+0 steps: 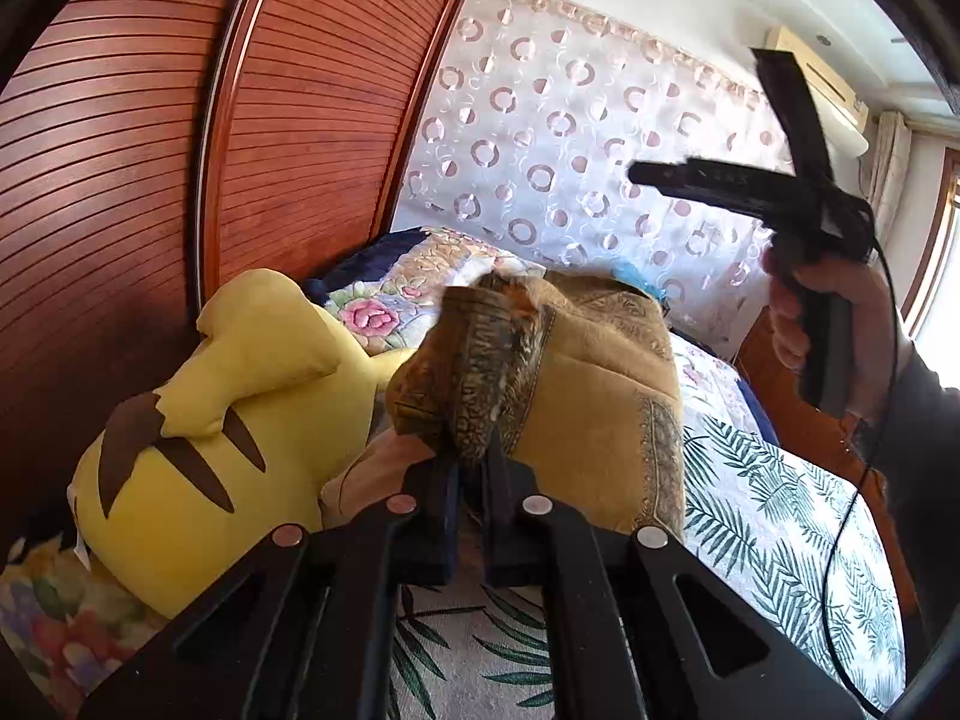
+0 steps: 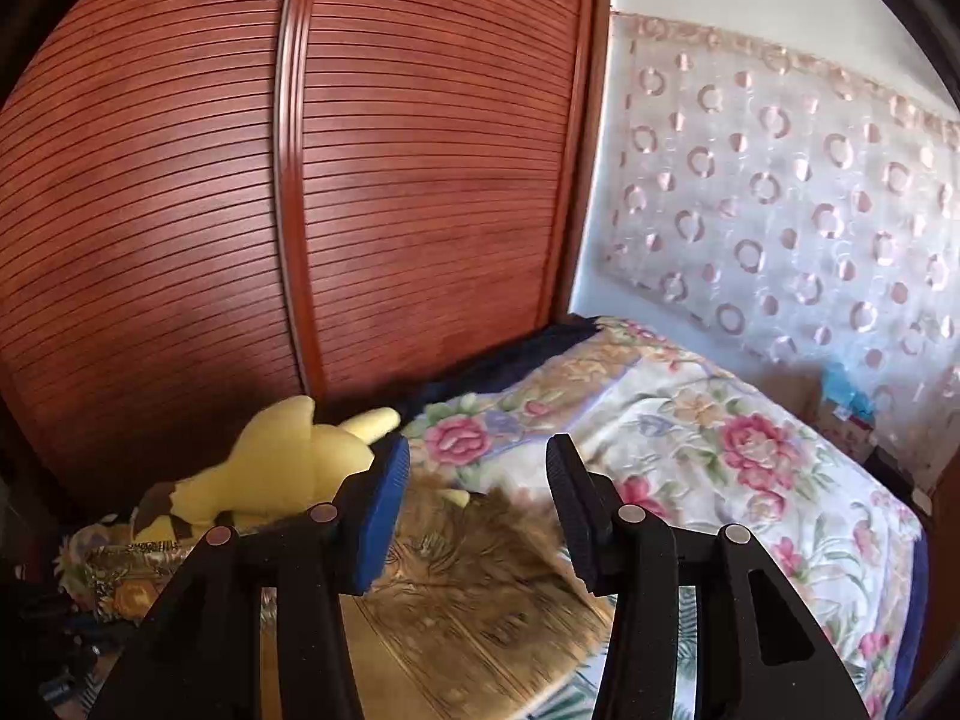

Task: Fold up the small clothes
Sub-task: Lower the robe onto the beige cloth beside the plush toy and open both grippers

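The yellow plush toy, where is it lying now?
In the left wrist view the yellow plush toy lies on the bed at the left, against the wooden wardrobe, beside the brown garment.

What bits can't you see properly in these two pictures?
- Left wrist view: where the left claw pinches the brown cloth is buried in bunched folds, so the garment type is unclear.
- Left wrist view: the yellow plush is partly hidden behind the cloth and claw; no face shows.
- Right wrist view: the cloth is blurred and cut off by the bottom edge.
- Right wrist view: the open right claw covers part of the plush.
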Tool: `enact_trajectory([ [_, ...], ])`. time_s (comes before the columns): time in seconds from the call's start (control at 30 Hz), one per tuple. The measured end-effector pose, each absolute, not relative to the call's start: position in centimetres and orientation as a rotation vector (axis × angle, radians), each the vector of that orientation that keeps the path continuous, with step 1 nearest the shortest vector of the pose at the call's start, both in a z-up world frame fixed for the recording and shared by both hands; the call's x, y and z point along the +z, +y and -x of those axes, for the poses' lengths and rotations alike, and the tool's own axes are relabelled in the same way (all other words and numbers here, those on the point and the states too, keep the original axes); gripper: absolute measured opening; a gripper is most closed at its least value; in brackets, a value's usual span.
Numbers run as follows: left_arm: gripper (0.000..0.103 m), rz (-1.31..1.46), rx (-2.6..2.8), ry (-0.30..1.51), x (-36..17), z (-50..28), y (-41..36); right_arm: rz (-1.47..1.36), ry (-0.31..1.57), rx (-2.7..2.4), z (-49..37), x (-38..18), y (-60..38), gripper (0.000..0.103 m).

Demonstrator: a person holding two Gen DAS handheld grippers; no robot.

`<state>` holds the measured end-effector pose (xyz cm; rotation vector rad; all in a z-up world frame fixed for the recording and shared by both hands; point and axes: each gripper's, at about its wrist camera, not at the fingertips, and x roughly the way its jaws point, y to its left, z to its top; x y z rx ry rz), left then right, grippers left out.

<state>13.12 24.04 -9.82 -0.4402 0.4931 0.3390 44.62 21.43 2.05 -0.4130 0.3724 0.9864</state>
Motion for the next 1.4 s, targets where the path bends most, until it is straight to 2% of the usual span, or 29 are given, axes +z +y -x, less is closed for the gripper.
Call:
enact_trajectory([
  [0.13,0.007,0.477,0.343,0.513,-9.9,-13.2,24.8,0.454,0.476,1.054,-45.4,-1.2,21.1,0.049],
  [0.27,0.022,0.417,0.368,0.546,-9.7,-13.3,24.7,0.448,0.586,1.051,-47.8,-5.5,21.6,0.049],
  [0.37,0.046,0.377,0.372,0.546,-9.2,-13.0,24.5,0.450,0.602,1.022,-49.1,-7.6,22.3,0.049],
  [0.43,0.056,0.364,0.352,0.529,-8.9,-12.6,24.5,0.425,0.610,1.017,-50.2,-8.4,22.7,0.049],
  [0.5,0.084,0.335,0.367,0.525,-8.4,-12.4,24.3,0.404,0.617,1.014,-50.7,-8.9,24.0,0.050],
  [0.63,0.086,0.295,0.397,0.510,-7.8,-12.1,24.1,0.408,0.605,0.992,-51.2,-8.7,24.0,0.050],
  [0.77,0.087,0.268,0.405,0.516,-7.3,-11.9,23.8,0.402,0.595,0.964,-44.6,-9.2,21.3,0.050],
  [1.4,0.087,0.142,0.331,0.493,-4.6,-9.7,18.1,0.269,0.504,0.951,-30.2,-5.9,6.8,0.050],
])
